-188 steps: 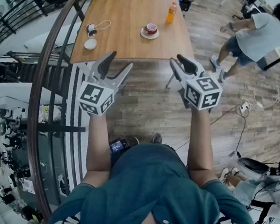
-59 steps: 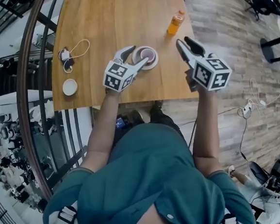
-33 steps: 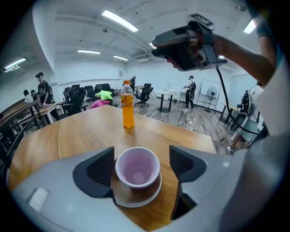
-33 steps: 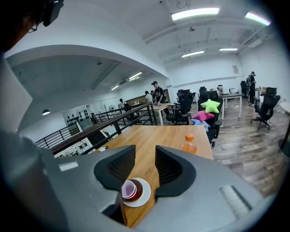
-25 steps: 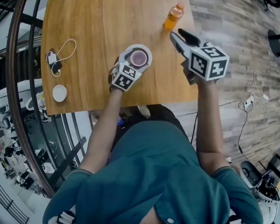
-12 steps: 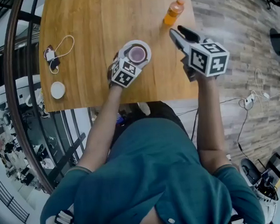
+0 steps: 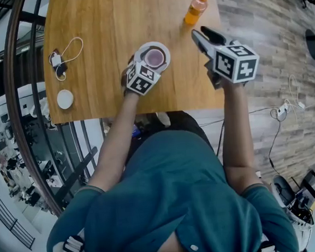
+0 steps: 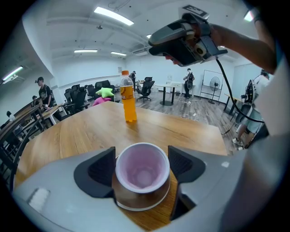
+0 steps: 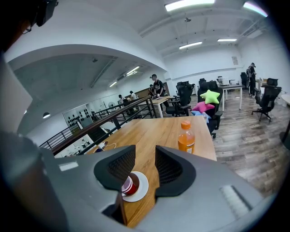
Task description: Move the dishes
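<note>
A red cup with a pale inside stands on a white saucer near the front edge of the wooden table. My left gripper reaches in from the front, one jaw on each side of the cup. Both pads touch its wall, and the saucer shows just below. My right gripper hovers to the right above the table's right edge. In the right gripper view the right gripper keeps a narrow gap with nothing in it, and the cup lies ahead to its left.
An orange drink bottle stands upright behind the cup, near the table's right edge. A charger with a white cable and a small white round lid lie at the table's left. A curved metal railing runs along the left.
The person walked up to the table and my left gripper came in around the cup. Over the last half second both grippers barely moved.
</note>
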A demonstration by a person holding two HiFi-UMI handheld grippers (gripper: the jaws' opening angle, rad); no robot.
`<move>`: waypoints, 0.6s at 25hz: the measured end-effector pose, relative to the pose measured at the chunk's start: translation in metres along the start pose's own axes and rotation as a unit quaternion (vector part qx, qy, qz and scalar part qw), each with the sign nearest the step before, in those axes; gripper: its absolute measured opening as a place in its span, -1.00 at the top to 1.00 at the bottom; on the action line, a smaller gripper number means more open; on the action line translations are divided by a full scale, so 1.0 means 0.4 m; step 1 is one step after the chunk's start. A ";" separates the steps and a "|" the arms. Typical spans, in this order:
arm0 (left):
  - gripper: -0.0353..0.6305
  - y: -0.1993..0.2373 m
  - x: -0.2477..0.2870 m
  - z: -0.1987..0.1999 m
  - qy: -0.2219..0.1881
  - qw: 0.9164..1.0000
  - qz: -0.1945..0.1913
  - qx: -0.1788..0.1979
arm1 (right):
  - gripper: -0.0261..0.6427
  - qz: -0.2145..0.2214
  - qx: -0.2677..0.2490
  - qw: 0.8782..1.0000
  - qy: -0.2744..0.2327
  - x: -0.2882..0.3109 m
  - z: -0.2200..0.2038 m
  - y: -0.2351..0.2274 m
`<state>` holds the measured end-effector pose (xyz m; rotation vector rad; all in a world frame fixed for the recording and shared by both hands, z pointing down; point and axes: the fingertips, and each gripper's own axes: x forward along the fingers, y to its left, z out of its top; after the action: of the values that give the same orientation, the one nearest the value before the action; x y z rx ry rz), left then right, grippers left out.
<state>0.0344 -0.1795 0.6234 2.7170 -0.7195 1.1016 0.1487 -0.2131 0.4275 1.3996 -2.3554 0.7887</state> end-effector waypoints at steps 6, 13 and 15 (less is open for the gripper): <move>-0.15 0.004 -0.001 0.003 0.000 1.000 -0.002 -0.003 | 0.56 0.000 0.002 1.000 0.001 0.004 -0.002 -0.006; -0.14 0.001 -0.012 0.014 -0.007 1.000 -0.004 -0.005 | 0.56 0.002 0.000 1.000 0.002 0.006 -0.002 0.005; -0.14 0.002 -0.013 0.015 -0.008 1.000 -0.003 -0.005 | 0.56 0.002 0.002 1.000 0.003 0.005 -0.005 0.005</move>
<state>0.0345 -0.1798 0.6153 2.7208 -0.7165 1.0732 0.1458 -0.2127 0.4295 1.3923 -2.3532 0.7976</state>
